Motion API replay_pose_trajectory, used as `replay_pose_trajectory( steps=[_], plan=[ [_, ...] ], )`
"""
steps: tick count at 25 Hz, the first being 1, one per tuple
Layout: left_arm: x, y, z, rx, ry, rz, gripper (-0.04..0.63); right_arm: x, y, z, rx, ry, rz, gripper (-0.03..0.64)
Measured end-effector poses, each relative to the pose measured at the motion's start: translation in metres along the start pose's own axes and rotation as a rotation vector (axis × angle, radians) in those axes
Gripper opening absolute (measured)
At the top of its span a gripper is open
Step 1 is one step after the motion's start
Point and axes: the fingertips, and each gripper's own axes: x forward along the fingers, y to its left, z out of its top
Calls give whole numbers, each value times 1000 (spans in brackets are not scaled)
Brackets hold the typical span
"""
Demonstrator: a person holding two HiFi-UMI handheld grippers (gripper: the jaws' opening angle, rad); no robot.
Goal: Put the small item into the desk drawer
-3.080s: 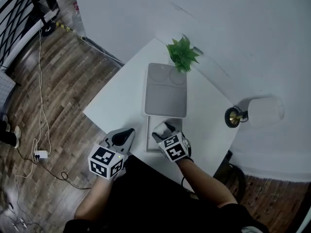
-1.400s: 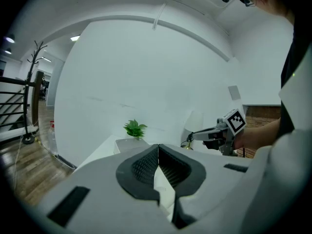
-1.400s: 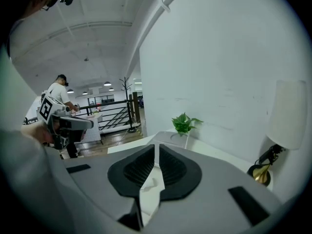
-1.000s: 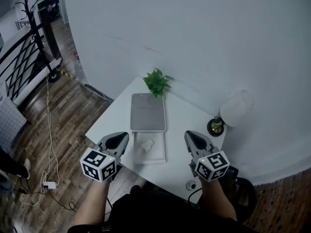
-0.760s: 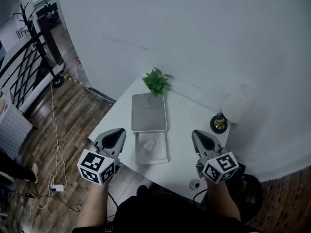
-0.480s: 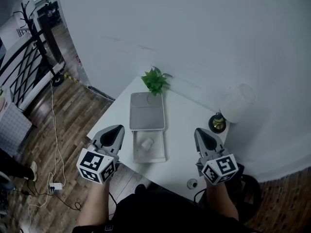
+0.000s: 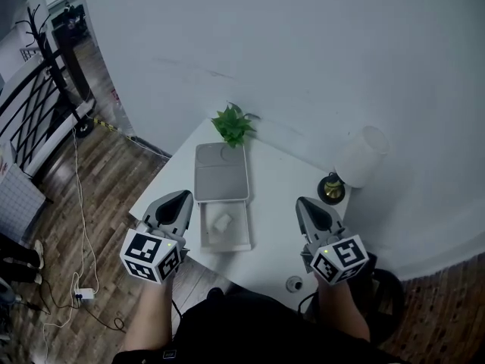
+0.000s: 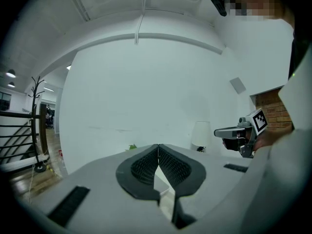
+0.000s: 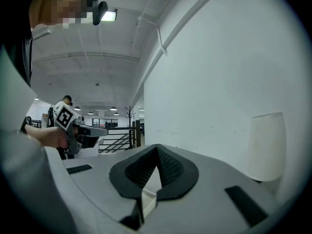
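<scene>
Item (image 7: 222, 222): in the open drawer (image 7: 225, 246).
Left gripper (image 7: 180, 197): jaws together, empty, left of drawer.
Right gripper (image 7: 305, 202): jaws together, empty, right of drawer.

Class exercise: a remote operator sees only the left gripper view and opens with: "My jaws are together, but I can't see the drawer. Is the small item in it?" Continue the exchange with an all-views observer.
Observer: Yes. The head view shows the small white item lying inside the open pale grey drawer.
Operator: Is that drawer pushed in?
Observer: No, it stands pulled out from the flat grey desk box, toward the person.
</scene>
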Motion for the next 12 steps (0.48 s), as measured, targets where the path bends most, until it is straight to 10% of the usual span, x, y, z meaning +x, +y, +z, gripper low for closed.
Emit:
replay_pose_trajectory(
  steps=[12],
  plan=[
    [-4,-3,-8,-5,14,7,9,-12,-3,-12,21,32,-12,3]
  ],
)
